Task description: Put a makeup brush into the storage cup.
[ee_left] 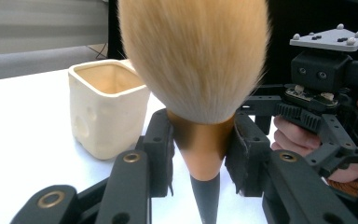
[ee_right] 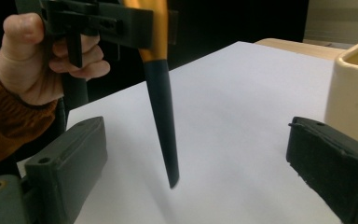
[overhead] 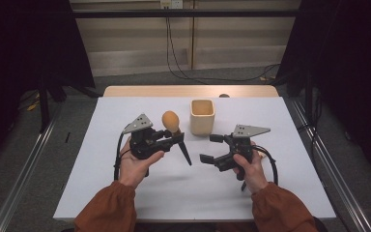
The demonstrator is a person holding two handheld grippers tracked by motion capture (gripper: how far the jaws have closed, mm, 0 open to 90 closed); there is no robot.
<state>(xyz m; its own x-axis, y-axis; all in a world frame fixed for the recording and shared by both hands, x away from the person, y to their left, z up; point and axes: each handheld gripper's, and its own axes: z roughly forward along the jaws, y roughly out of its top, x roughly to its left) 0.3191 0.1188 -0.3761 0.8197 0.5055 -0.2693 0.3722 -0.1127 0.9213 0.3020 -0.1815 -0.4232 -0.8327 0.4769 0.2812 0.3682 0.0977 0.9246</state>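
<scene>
Holding the large makeup brush with tan bristles, a copper-coloured ferrule and a black tapered handle (overhead: 175, 130), your left tool (overhead: 170, 138) is clenched on the ferrule, one pad on each side of it. The long axis of the brush is tilted: the bristle head points up and away from you, and the thin end of the handle points down and toward your right side, above the white counter (overhead: 125, 193) and not touching it. In the left tool view the head (ee_left: 193, 56) rises above the pads, and the handle goes down between them.

Your right tool (overhead: 211, 149) is released, its jaws standing wide with nothing between them. It is just beside the handle tip, and apart from it. In the right tool view the black handle (ee_right: 163, 121) hangs in the gap in front of the two pads.

The cream square ceramic cup (overhead: 202, 116) stands upright on the counter, behind both tools and near the brush head. The counter is a white sheet on a wooden top. Around it you see grey floor, black curtains at both sides and black cables at the far wall.
</scene>
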